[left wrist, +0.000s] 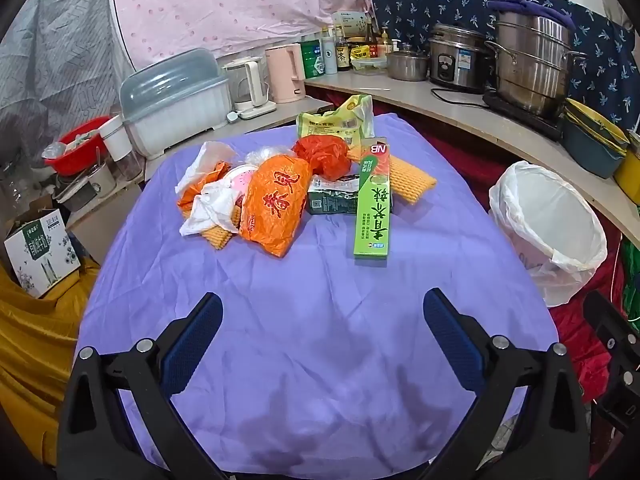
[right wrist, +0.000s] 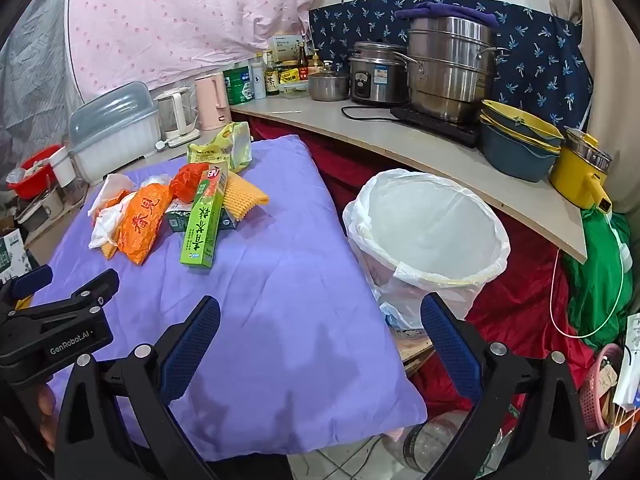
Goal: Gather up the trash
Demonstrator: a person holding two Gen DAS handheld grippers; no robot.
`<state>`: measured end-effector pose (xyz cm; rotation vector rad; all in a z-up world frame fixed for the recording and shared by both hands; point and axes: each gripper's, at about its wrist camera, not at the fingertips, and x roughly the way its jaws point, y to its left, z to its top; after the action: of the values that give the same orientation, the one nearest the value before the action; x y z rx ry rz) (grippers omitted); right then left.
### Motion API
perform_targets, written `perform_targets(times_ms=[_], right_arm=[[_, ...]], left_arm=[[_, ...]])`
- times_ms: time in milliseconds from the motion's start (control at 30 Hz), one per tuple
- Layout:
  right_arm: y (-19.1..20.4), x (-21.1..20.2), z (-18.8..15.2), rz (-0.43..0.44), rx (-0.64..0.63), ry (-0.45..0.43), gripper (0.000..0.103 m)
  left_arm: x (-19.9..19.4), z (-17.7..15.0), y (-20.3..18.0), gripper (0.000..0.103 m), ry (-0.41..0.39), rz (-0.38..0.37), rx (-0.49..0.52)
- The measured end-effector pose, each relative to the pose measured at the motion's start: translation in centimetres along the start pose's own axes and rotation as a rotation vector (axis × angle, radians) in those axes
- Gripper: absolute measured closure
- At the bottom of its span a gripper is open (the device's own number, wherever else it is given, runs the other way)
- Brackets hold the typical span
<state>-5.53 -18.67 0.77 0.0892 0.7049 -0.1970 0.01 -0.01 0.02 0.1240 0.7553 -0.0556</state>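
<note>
Where the purple cloth (left wrist: 320, 320) covers the table, the trash lies heaped at its far end: a green carton (left wrist: 373, 200) printed with Chinese characters, propped lengthwise over a dark green pack (left wrist: 332, 200); an orange printed bag (left wrist: 274, 204) just left of it; a crumpled red-orange bag (left wrist: 322, 156) behind; a yellow-green snack bag (left wrist: 340, 122) at the far edge; yellow foam netting (left wrist: 412, 178) to the right of the carton; white crumpled plastic (left wrist: 210, 204) at the left of the heap. Bin (right wrist: 428, 236), lined with a white bag, stands beside the table on the right, apart from the heap. Left hand-held gripper (left wrist: 322, 340): fingers spread wide, nothing between them, above bare cloth near the heap. Right hand-held gripper (right wrist: 320, 344): likewise spread and unloaded, between cloth edge and bin. Counter (right wrist: 400, 140) behind carries steel pots (right wrist: 448, 68), a rice cooker (right wrist: 376, 76), stacked basins (right wrist: 520, 140), bottles and kettles.
</note>
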Motion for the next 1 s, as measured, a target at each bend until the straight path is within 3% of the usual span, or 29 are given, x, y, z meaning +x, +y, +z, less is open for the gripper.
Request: perform_targets(times_ms=[1000], right_arm=[[-1.3,-0.1,0.3,-0.035,0.009,-0.007,0.007]], left_arm=[[-0.8,0.5,-1.2,0.007,-0.015,-0.010,0.030]])
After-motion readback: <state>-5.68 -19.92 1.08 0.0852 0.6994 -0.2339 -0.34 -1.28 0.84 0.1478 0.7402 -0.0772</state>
